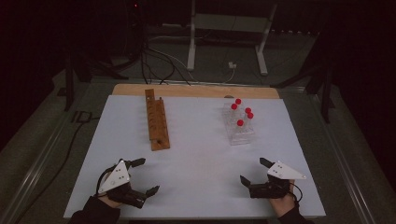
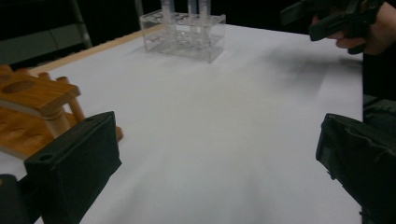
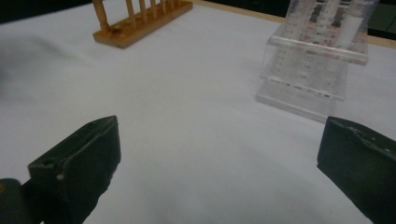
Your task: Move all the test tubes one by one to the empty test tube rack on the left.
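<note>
1. The left gripper sat low over the near left part of the bench, its jaws spread wide with nothing but bare white surface between them.
2. The right gripper sat over the near right part of the bench, its jaws equally wide apart and holding nothing.
3. The wooden rack lay ahead of the left gripper's jaws, well apart from them; in the left gripper view its near end showed just beyond and outside the left-hand jaw.
4. The clear rack stood ahead of the right gripper's jaws, apart from them, and carried five red-capped tubes standing upright.
5. In the right gripper view the clear rack rose beyond the right-hand jaw, and the wooden rack lay farther off, beyond the left-hand jaw.
6. Neither pair of jaws touched either rack.
</note>
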A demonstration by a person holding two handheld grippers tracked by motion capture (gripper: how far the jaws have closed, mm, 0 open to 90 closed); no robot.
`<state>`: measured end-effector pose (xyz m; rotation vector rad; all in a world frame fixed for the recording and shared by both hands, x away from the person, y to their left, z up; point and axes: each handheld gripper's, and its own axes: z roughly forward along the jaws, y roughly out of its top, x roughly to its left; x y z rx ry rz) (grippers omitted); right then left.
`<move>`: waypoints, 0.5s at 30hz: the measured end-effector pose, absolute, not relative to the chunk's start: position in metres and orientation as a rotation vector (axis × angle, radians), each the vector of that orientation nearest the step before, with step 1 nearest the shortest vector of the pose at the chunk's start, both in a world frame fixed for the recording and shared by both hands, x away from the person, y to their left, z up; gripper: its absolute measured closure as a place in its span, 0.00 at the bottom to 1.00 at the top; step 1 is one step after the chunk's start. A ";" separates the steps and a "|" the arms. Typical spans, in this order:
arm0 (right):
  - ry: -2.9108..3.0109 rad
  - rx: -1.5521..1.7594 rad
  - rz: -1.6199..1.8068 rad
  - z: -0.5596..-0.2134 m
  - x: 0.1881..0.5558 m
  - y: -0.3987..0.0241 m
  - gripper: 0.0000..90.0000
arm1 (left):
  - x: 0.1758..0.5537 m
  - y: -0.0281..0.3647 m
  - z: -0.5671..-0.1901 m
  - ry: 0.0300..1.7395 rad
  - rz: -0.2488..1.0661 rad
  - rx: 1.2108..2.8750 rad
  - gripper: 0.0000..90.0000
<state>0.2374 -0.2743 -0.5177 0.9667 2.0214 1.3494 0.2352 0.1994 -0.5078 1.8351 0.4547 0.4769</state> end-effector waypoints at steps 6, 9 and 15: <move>2.021 0.980 1.305 -0.518 0.237 -0.274 0.00 | 0.235 0.201 -0.507 0.471 0.500 1.830 0.00; 2.013 0.998 1.290 -0.518 0.238 -0.275 0.00 | 0.236 0.201 -0.507 0.476 0.500 1.827 0.00; 2.011 1.046 1.274 -0.515 0.238 -0.277 0.00 | 0.236 0.200 -0.506 0.484 0.492 1.832 0.00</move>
